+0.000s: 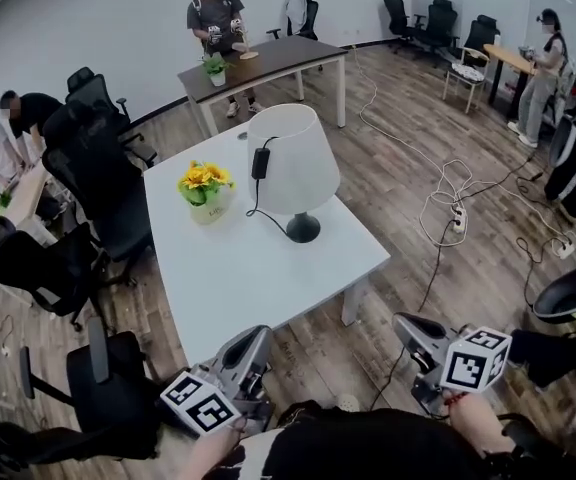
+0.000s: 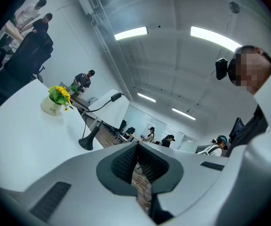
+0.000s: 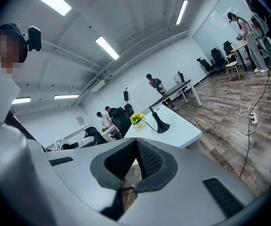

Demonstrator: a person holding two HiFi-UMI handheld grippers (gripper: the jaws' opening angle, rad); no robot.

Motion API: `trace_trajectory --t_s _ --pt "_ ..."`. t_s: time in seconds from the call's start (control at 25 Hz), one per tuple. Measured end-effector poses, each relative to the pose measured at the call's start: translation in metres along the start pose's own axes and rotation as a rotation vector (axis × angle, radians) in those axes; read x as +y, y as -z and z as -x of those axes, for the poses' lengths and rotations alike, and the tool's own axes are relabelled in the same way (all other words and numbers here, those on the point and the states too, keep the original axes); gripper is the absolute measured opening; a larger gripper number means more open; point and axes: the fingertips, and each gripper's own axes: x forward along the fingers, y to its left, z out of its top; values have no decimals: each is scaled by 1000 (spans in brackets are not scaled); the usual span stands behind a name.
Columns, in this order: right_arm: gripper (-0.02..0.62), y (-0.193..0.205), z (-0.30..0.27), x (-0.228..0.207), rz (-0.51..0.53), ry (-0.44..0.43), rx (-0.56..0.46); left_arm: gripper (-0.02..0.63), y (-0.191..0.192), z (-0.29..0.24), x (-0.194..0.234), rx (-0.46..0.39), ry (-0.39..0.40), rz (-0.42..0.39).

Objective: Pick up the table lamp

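Observation:
The table lamp [image 1: 295, 161] stands on the white table [image 1: 258, 268], near its right edge. It has a white shade, a black round base [image 1: 302, 230] and a black cord with a plug box hanging over the shade. My left gripper [image 1: 256, 340] and right gripper [image 1: 409, 327] are both shut and empty. They hover short of the table's near edge, well away from the lamp. From the left gripper [image 2: 136, 160] view the lamp [image 2: 108, 111] is far ahead. The right gripper [image 3: 136, 155] view shows the lamp's base [image 3: 162, 126] on the table.
A pot of yellow flowers [image 1: 206, 191] sits left of the lamp. Black office chairs [image 1: 93, 183] crowd the table's left side. Cables and a power strip [image 1: 457, 215] lie on the wood floor at right. A person [image 1: 218, 18] stands at a brown table [image 1: 288, 60] behind.

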Motion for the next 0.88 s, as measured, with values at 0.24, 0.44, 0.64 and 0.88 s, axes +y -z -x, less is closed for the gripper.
trace_trajectory --t_s 0.24,0.44,0.64,0.88 --pt "11 -26 -16 -46 45 -19 23 12 -6 -57 11 -50 3 -19" --pt "11 -40 -32 -69 32 -51 30 12 -10 -84 19 -78 -23 -41" --pt "11 -41 -47 -73 52 -79 64 14 -3 -105 37 -43 -84 -57" --pt "11 -45 -56 -85 26 -78 70 15 -11 -129 60 -77 -81 29"
